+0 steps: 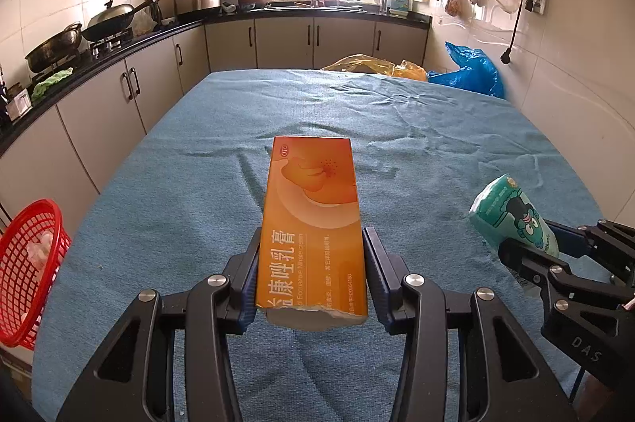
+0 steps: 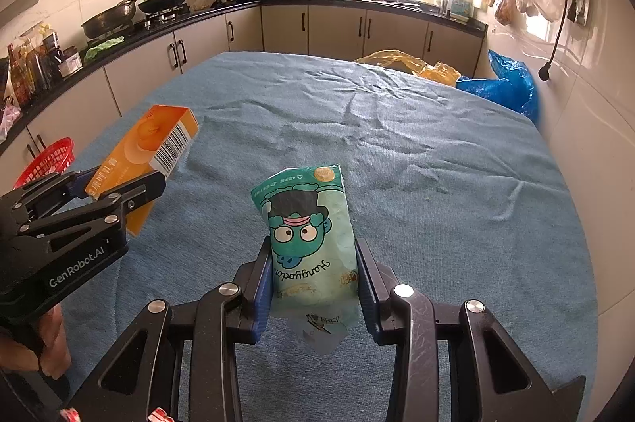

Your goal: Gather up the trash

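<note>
My left gripper is shut on an orange cream box with a torn near end, held above the blue cloth; it also shows in the right wrist view, gripping the box at the left. My right gripper is shut on a teal tissue pack with a cartoon face, held above the cloth; the pack also shows at the right of the left wrist view. A red mesh basket with white crumpled paper inside stands off the table's left edge.
The table is covered by a wrinkled blue cloth. A yellow plastic bag and a blue plastic bag lie at its far right end. Kitchen counters with pans run along the left and back.
</note>
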{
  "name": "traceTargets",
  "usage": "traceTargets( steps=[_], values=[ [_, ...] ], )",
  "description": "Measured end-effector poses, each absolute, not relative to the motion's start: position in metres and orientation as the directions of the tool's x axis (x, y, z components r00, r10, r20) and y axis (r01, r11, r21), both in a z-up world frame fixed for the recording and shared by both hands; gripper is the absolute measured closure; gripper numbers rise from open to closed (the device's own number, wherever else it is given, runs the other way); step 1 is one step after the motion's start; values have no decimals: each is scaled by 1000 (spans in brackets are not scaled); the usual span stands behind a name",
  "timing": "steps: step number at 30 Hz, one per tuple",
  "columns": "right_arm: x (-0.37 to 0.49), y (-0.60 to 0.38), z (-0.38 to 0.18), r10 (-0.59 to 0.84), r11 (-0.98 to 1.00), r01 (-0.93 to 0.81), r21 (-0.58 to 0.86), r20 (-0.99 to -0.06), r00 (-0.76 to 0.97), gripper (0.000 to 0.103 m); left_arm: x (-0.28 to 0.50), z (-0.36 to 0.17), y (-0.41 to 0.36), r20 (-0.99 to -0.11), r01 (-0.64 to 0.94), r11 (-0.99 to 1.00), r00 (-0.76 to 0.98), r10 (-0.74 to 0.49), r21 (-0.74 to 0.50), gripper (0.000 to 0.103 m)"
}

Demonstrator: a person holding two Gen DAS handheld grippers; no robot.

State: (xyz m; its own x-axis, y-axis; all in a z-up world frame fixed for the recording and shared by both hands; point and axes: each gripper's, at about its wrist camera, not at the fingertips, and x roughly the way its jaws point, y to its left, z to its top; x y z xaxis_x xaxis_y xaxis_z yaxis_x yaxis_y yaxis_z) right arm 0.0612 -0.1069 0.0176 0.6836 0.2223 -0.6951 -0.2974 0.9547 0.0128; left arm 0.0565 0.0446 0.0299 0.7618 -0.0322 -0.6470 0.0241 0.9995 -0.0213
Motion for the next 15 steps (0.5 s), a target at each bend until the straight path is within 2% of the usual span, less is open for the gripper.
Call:
traceTargets(
  steps=[15],
  values=[
    [61, -105, 16, 233, 951, -308, 19, -697, 678, 62, 56, 29, 46, -643, 19, 1000, 765, -22, -11, 58]
  ],
)
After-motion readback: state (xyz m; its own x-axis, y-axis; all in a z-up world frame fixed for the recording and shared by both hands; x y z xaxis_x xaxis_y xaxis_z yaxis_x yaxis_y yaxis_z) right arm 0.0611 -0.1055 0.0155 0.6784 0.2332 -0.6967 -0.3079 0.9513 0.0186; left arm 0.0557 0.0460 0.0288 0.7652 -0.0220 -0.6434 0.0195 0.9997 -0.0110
